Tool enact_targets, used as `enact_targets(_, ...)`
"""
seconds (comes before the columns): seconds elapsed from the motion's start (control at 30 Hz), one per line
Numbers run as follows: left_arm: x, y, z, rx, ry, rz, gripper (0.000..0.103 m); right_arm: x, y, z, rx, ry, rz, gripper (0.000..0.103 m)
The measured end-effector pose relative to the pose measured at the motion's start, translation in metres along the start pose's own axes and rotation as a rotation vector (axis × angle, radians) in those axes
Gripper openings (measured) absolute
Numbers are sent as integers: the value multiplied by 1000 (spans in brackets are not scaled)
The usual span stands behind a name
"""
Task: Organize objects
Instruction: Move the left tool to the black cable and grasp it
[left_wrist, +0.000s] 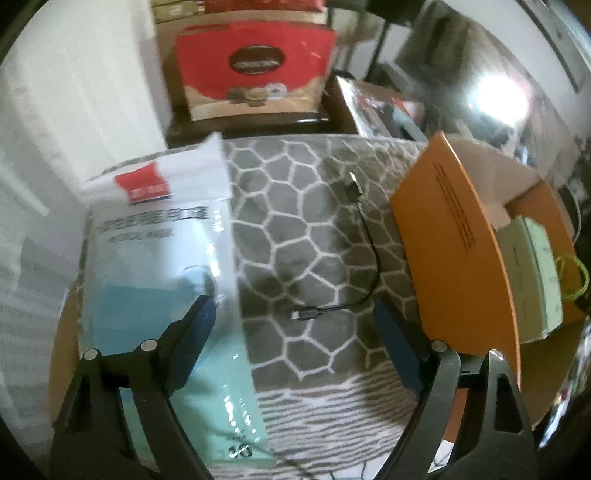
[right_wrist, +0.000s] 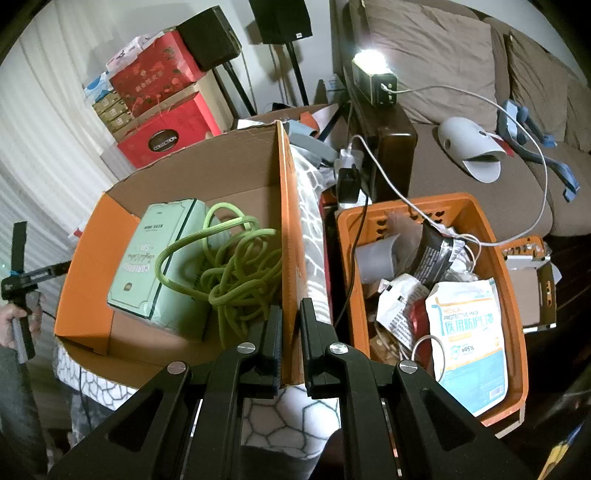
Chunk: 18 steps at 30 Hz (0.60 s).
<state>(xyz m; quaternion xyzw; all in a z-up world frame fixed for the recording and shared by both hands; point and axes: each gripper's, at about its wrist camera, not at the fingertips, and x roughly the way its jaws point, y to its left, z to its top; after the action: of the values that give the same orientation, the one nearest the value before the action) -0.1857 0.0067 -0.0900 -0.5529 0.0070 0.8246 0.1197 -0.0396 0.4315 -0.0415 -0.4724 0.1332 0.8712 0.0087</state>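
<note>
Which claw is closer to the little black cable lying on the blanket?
The left gripper. It is open, with the black cable lying just ahead between its fingers. The right gripper is over at the orange box, closed on its wall.

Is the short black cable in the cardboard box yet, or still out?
Out. The short black cable lies loose on the patterned blanket, left of the cardboard box, ahead of the open left gripper.

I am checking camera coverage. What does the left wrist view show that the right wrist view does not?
Only the left wrist view shows the short black cable lying on the grey patterned cloth, the mask pack beside it, and the open left gripper.

Only the right wrist view shows the orange basket, the sofa, and the right gripper closed on the box wall.

Both show the orange box with the green carton and green cord.
</note>
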Motion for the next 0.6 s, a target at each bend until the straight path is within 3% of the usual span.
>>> enact_targets(0.07,8,-8,2,35,0,-4,76,0,0,0,1,0,0,8)
enact_targets(0.27,21,-35,0,175,-12,28,75,0,0,0,-3,1,1,8)
enact_targets(0.4,31,-41,-3,181,14,45,71,0,-1,-1,0,7,11,8)
enact_targets(0.6,42,-52,-8,233,17,90,55,0,-2,-1,3,7,14,8)
